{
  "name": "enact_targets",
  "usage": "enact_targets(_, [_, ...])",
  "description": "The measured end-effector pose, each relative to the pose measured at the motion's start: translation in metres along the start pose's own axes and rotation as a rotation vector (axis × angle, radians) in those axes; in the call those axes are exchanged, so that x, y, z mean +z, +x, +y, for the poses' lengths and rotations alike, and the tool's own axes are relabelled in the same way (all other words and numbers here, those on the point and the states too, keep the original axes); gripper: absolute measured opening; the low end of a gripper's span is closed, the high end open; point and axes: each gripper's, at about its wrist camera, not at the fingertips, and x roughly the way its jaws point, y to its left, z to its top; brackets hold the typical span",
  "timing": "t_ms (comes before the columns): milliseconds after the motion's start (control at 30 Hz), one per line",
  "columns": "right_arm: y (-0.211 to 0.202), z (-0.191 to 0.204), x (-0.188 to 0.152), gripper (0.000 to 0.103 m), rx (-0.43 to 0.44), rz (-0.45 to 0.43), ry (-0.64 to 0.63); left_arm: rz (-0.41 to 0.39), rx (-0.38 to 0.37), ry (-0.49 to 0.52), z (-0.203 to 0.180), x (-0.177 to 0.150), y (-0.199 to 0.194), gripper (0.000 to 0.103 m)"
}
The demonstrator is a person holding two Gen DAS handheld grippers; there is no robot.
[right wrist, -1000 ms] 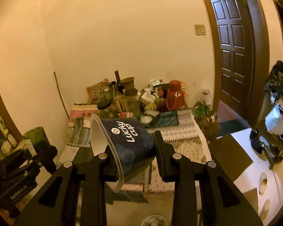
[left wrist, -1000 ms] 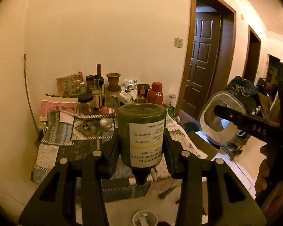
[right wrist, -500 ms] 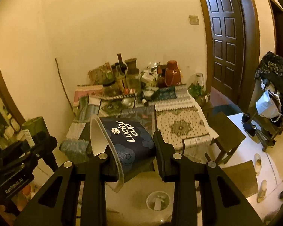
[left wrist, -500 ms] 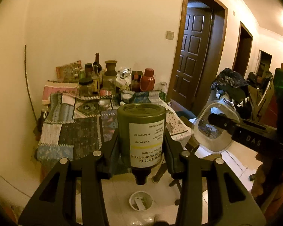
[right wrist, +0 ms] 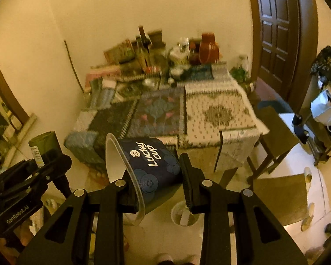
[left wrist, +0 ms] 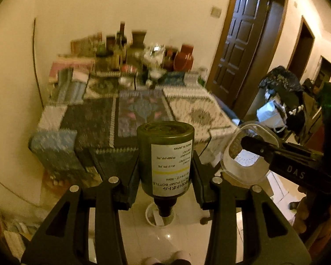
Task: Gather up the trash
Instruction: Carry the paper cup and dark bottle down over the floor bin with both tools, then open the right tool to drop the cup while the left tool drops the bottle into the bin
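The left gripper (left wrist: 165, 172) clamps an inverted pump bottle (left wrist: 165, 159) and the right gripper (right wrist: 156, 174) squeezes a crushed paper cup (right wrist: 143, 165), which may slip sideways and miss the small bin (right wrist: 184, 214) on the floor just below.

Left gripper (left wrist: 165, 172): matte black plastic, two flat arms with triangular cut-outs, spreading toward the camera.
Left gripper screws: a round silver screw head on each arm joint, four showing in a row.
Left gripper marking: white lettering "GenRobot.AI" on its side, seen from the right wrist view.
Right gripper (right wrist: 156, 178): same black two-arm build, same triangular cut-outs, four silver screw heads.
Right gripper marking: pale letters "DAS" on its side, seen from the left wrist view.
Jaws: black pads with ribbed inner faces.
Right hand (left wrist: 306, 214): fingers wrapped around the black handle; no sleeve can be made out.
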Motion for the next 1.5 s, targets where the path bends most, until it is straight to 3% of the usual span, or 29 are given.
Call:
enact_targets(367, [0.132,-0.052,-0.069,0.027,-0.021,0.19,0.033,0.14,0.013,-0.084,0.019,-0.08,0.137,0.041])
enact_targets(667, [0.254,-0.085,-0.162,0.027,-0.036,0.341,0.091,0.296,0.044,-0.138,0.058,-0.184,0.262,0.041])
enact_targets(1000, [0.385,-0.107,-0.253,0.028,-0.051,0.481,0.101,0.401,0.07,-0.171,0.097,-0.274,0.345,0.041])
enact_targets(1067, [0.402,-0.11,-0.264,0.028,-0.016,0.494,0.112,0.411,0.071,-0.174,0.101,-0.286,0.357,0.041])
enact_targets(1233, [0.43,-0.117,-0.284,0.048,0.052,0.545,0.149,0.45,0.064,-0.189,0.104,-0.304,0.381,0.041])
enact_targets(1500, [0.412,-0.122,-0.28,0.048,0.0,0.558,0.109,0.522,-0.006,-0.187,0.083,-0.31,0.406,0.041])
